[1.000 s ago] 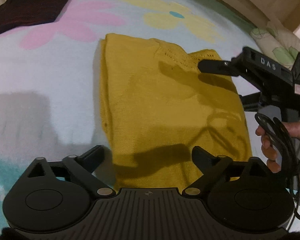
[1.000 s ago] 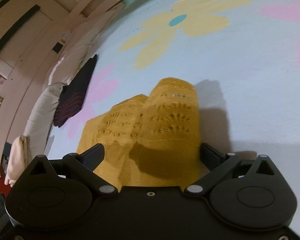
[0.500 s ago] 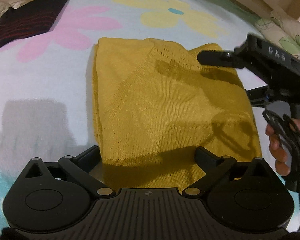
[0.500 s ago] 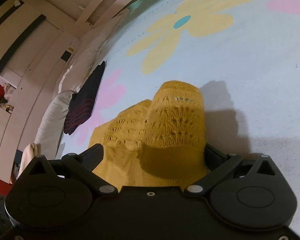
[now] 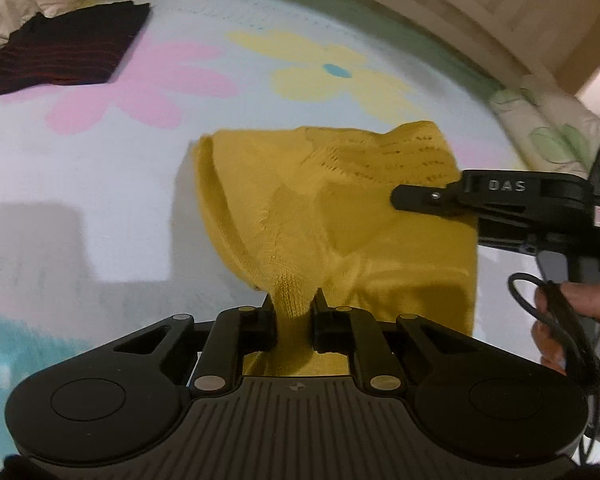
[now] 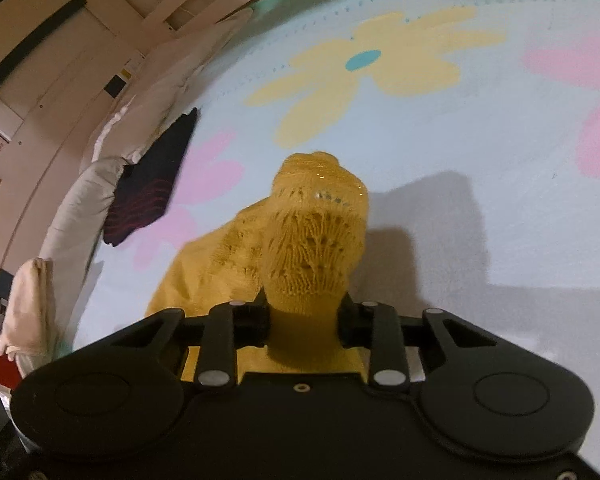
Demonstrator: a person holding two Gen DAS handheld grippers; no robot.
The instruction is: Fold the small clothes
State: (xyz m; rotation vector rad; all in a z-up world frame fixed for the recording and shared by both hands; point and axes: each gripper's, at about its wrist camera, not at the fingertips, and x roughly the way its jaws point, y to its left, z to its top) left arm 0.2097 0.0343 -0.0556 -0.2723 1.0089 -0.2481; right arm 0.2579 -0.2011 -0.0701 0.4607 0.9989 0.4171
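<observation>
A home bedroom: a pale blue bedspread (image 5: 100, 184) printed with large pink and yellow flowers, white pillows (image 6: 112, 168) along its far left edge, a leaf-print pillow (image 5: 548, 140) at far right, and a wooden bed frame (image 5: 440, 12) behind.

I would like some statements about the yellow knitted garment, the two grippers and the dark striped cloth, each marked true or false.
1. The left gripper is shut on the yellow knitted garment. True.
2. The right gripper is open and holds nothing. False: its fingers pinch a bunch of the garment's lacy knit.
3. The dark striped cloth lies on top of the yellow garment. False: it lies apart, at the far edge of the flowered bed cover, beside a white pillow.
4. The yellow garment lies completely flat. False: it is pulled up toward both grippers.
5. The bed cover shows pink and yellow flowers. True.
</observation>
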